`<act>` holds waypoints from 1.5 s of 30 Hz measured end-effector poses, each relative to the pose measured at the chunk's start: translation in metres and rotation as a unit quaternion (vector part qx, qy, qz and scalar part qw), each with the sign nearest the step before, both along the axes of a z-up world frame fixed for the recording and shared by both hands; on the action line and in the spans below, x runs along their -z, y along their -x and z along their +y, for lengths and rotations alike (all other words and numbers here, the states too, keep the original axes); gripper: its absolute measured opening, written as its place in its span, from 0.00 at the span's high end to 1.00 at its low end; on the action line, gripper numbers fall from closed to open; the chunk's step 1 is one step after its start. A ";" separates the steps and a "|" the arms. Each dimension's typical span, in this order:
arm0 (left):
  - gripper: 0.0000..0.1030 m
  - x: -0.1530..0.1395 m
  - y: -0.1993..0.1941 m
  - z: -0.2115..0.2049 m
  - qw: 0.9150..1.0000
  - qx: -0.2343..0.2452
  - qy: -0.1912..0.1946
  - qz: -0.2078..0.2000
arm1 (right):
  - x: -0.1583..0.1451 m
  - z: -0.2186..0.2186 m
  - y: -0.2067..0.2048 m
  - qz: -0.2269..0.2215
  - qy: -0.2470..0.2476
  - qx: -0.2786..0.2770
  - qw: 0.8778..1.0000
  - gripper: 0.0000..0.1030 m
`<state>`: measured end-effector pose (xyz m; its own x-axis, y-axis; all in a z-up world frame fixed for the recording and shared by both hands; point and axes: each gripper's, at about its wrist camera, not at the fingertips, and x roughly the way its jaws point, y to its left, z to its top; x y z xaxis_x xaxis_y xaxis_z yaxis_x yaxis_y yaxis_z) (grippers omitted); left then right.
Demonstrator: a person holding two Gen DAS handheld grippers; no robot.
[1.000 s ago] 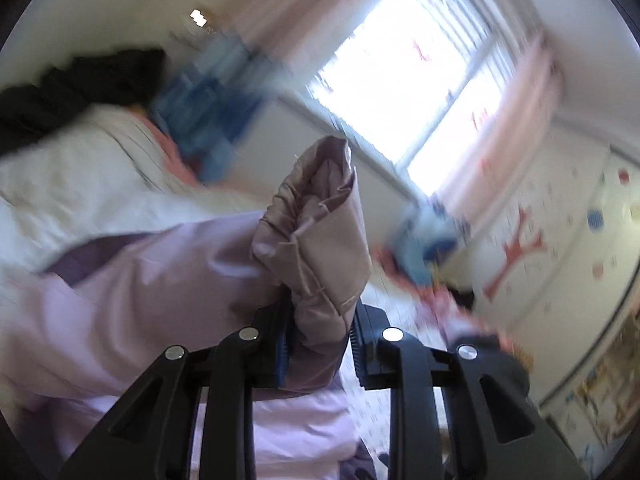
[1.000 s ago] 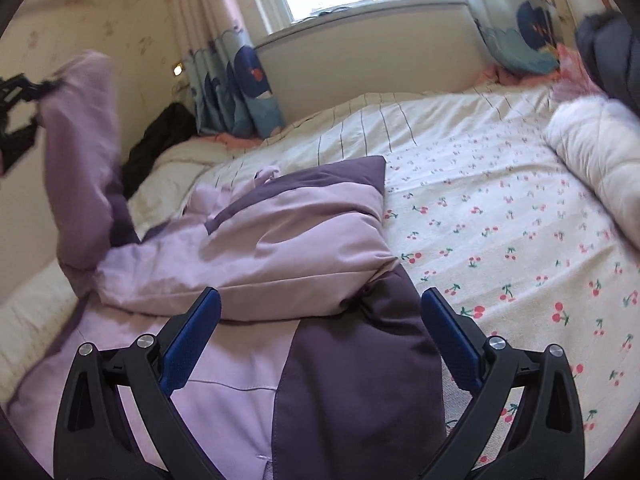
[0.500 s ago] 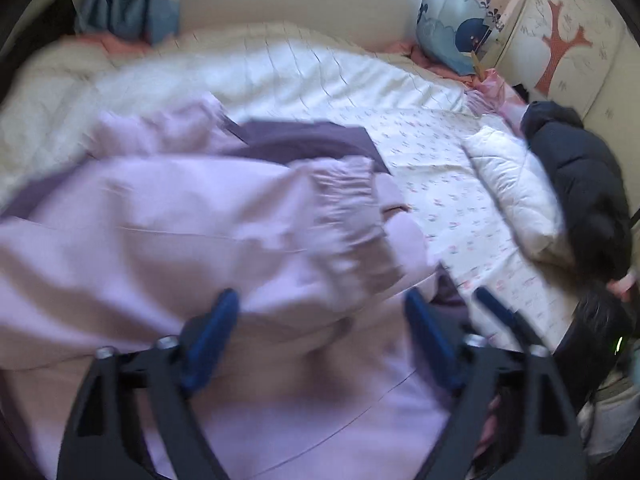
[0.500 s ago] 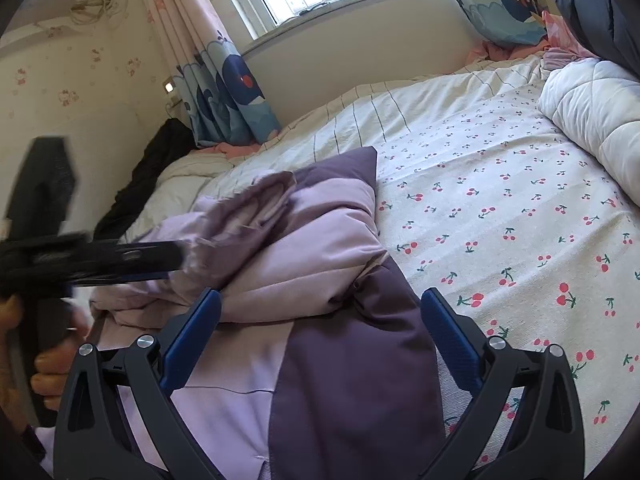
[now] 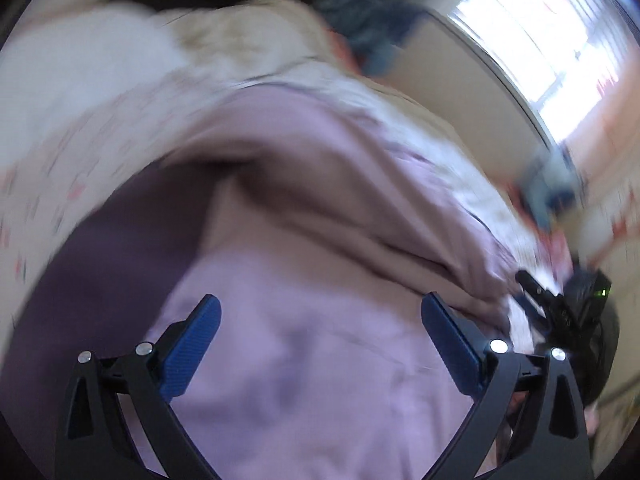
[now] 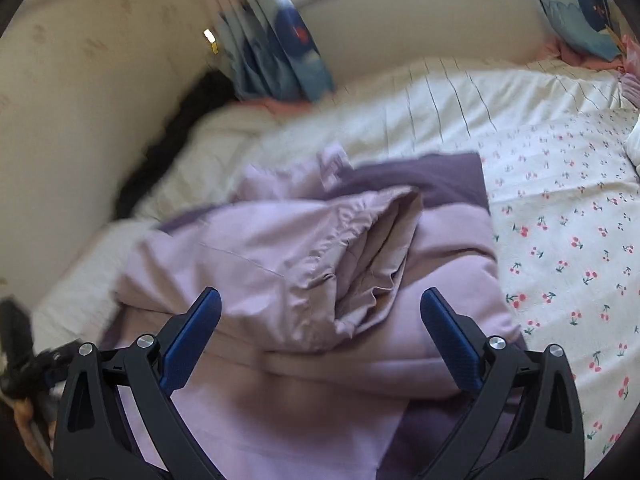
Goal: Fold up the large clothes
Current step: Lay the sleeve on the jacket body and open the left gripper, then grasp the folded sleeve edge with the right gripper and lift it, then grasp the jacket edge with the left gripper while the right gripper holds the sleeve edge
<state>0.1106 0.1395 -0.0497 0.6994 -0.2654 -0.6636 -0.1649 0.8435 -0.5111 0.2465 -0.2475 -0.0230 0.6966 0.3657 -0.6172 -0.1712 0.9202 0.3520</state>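
A lilac padded jacket [image 6: 260, 248] with dark purple panels [image 6: 440, 176] lies bunched on the bed. One sleeve with a gathered cuff [image 6: 372, 236] lies folded across its body. In the blurred left wrist view my left gripper [image 5: 320, 300] hangs just above the lilac jacket [image 5: 320, 208]. Its jaws are opening wide and no cloth is pinched between the blue pads. My right gripper [image 6: 320, 294] stands open over the near side of the jacket, just short of the cuff, holding nothing.
The bed carries a cherry-print sheet [image 6: 560, 220] on the right and a striped cream cover [image 6: 440, 96] behind. A dark garment [image 6: 168, 148] lies along the left wall under a blue curtain [image 6: 276, 48]. A bright window [image 5: 540, 32] is beyond the bed.
My left gripper was shut on the raised sleeve cuff, then let go, opened wide and swung down over the jacket. The sleeve now lies on the jacket body. My right gripper shifted sideways.
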 end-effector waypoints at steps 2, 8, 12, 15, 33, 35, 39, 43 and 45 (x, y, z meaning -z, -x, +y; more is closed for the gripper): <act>0.07 0.019 0.004 0.011 1.000 0.000 0.008 0.007 | 0.008 0.008 -0.012 0.020 0.002 0.003 1.000 0.07; 0.07 0.022 0.008 0.008 1.000 0.008 0.005 -0.018 | 0.013 0.014 -0.029 0.022 -0.019 0.002 1.000 0.81; 0.07 0.019 0.017 0.019 0.999 -0.001 0.023 -0.022 | -0.042 0.013 -0.009 -0.073 0.022 -0.001 0.997 0.83; 0.07 0.015 0.019 0.028 0.999 -0.012 0.032 -0.027 | -0.079 -0.005 -0.001 -0.128 0.025 0.023 0.991 0.84; 0.07 0.023 0.023 0.036 0.999 -0.001 0.035 0.000 | -0.008 -0.077 0.027 0.021 -0.027 0.047 0.998 0.42; 0.07 0.015 0.041 0.054 0.999 -0.002 0.044 0.000 | -0.019 -0.084 0.062 0.021 -0.075 0.020 0.997 0.30; 0.07 -0.007 0.088 0.096 1.000 -0.013 -0.007 -0.006 | -0.047 -0.105 0.168 0.027 -0.167 -0.057 0.984 0.22; 0.07 -0.025 0.145 0.154 0.998 -0.041 -0.043 0.008 | -0.054 -0.115 0.268 0.061 -0.183 -0.099 0.976 0.10; 0.07 -0.025 0.164 0.175 0.997 -0.046 -0.053 0.033 | -0.040 -0.110 0.305 0.099 -0.170 -0.111 0.974 0.10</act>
<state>-0.0529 0.3148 -0.0242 0.6721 -0.1268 -0.7295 -0.2747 0.8722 -0.4047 -0.0583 -0.3576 0.0167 0.4564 0.7013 -0.5476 -0.2510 0.6920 0.6769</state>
